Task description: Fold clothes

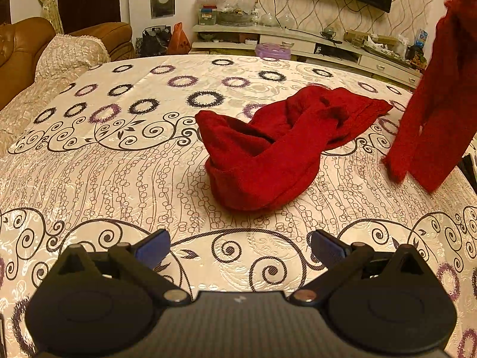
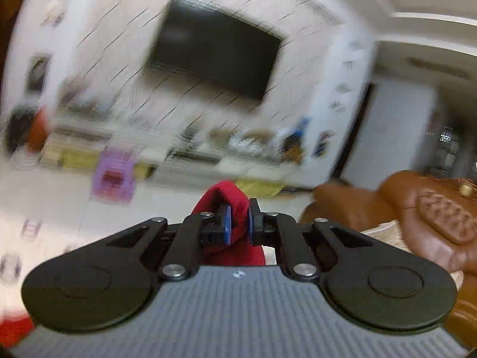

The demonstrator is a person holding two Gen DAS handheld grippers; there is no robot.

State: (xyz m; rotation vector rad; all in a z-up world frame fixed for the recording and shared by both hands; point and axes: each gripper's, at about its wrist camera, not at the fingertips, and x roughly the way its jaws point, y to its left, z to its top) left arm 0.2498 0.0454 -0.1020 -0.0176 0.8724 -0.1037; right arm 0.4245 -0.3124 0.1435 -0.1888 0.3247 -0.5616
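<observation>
Left wrist view: the left gripper (image 1: 240,246) hangs above the patterned bedspread (image 1: 119,173) w/ its blue pads spread wide, nothing between them. A crumpled red garment (image 1: 268,155) lies in a twisted heap on the spread, well apart from that claw. At the right edge a second stretch of red cloth (image 1: 429,113) hangs in the air, its lower end just at the bedspread — can't tell if it's joined to the heap or a separate piece.

Right wrist view is badly smeared, so bg detail — TV (image 2: 214,50), brown sofa (image 2: 417,226) — is rough only. The right gripper (image 2: 237,222) is clear enough: pads pressed in on a bunched fold of the red cloth (image 2: 229,197), which humps up over the tips and drops below the claw.

Risks as I see them:
- Grip is on a thick bunch, not a clean edge — the fold could slide out of the pads if the lift is quick.
- Lower end may drag & rumple the spread.
- If both reds are one piece, the pull may twist the heap tighter, making it harder to lay flat.
- Left claw is idle; w/o a second hold the cloth hangs narrow, no straight fold line.
</observation>
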